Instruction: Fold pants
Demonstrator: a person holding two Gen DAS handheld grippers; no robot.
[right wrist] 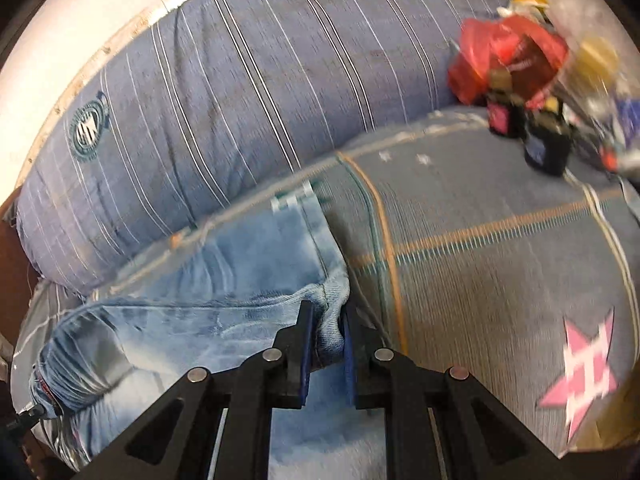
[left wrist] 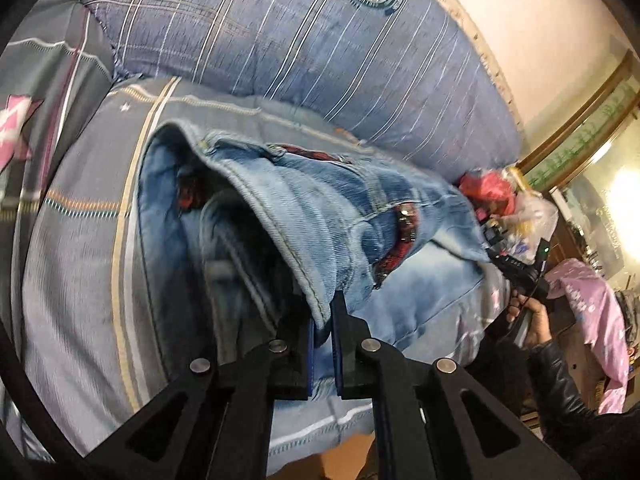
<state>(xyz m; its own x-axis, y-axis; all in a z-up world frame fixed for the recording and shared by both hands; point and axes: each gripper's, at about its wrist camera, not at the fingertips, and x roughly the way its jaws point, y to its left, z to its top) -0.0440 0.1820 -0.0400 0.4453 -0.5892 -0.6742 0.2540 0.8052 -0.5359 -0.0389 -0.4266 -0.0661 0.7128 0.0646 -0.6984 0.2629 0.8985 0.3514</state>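
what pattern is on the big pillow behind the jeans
Blue with thin white stripes and a round crest; clearest in the left wrist view: pillow.

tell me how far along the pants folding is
Partly done: the jeans already lie doubled on the striped bedspread. In hand: the left hand-held gripper pinches the waistband end, lifted, and the right hand-held gripper clamps a bunched denim edge. Left: lay this fold down and flatten it.

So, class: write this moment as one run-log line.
left gripper: shut on jeans | right gripper: shut on jeans | jeans: on bed, part lifted
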